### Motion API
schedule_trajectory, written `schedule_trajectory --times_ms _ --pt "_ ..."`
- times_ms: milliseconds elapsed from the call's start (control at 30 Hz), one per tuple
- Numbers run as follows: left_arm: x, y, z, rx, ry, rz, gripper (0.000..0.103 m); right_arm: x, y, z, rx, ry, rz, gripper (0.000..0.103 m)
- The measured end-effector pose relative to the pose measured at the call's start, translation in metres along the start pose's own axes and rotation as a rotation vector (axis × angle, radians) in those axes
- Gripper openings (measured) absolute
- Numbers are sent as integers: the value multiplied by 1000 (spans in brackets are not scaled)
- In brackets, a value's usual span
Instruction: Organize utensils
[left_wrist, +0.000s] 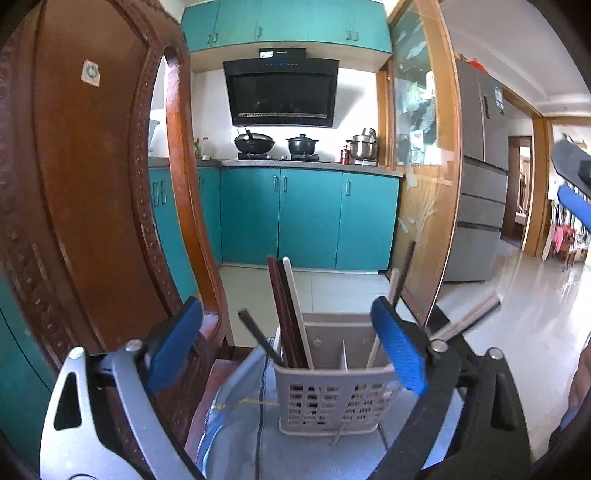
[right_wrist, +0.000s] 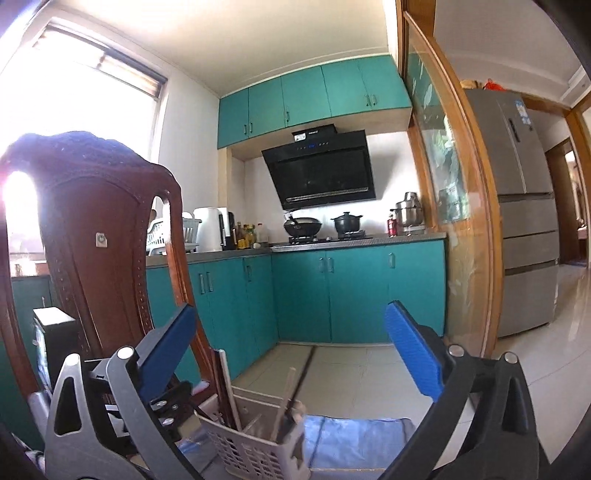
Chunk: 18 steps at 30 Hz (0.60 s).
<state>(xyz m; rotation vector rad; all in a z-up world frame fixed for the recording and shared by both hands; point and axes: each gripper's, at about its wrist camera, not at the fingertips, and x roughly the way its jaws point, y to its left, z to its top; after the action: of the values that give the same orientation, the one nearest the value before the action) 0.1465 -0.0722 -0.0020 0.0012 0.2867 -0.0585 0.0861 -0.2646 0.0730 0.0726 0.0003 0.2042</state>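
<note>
A grey slotted utensil basket (left_wrist: 328, 398) stands on a blue cloth (left_wrist: 236, 435), right in front of my open left gripper (left_wrist: 291, 345). Several dark and pale chopsticks (left_wrist: 290, 314) stand in its left compartment; more lean out to the right (left_wrist: 465, 317). My right gripper (right_wrist: 291, 349) is open and empty, held above the same basket (right_wrist: 251, 443), which shows low in the right wrist view with chopsticks (right_wrist: 225, 387) in it. The right gripper's blue pad also shows at the far right of the left wrist view (left_wrist: 574, 206).
A carved wooden chair back (left_wrist: 92, 184) stands close on the left, also in the right wrist view (right_wrist: 99, 240). Beyond are teal cabinets (left_wrist: 306, 218), a stove with pots (left_wrist: 277, 146), a glass sliding door (left_wrist: 424, 166) and a fridge (left_wrist: 480, 177).
</note>
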Motion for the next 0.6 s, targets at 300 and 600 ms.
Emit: schedule_trajectory --times_ms 300,600 --pt "-69 3 -57 32 52 48 99 -79 -16 -82 28 239 -139 100" --pt "-159 -4 -78 -37 134 1 99 -150 11 -71 1 293 -111 100"
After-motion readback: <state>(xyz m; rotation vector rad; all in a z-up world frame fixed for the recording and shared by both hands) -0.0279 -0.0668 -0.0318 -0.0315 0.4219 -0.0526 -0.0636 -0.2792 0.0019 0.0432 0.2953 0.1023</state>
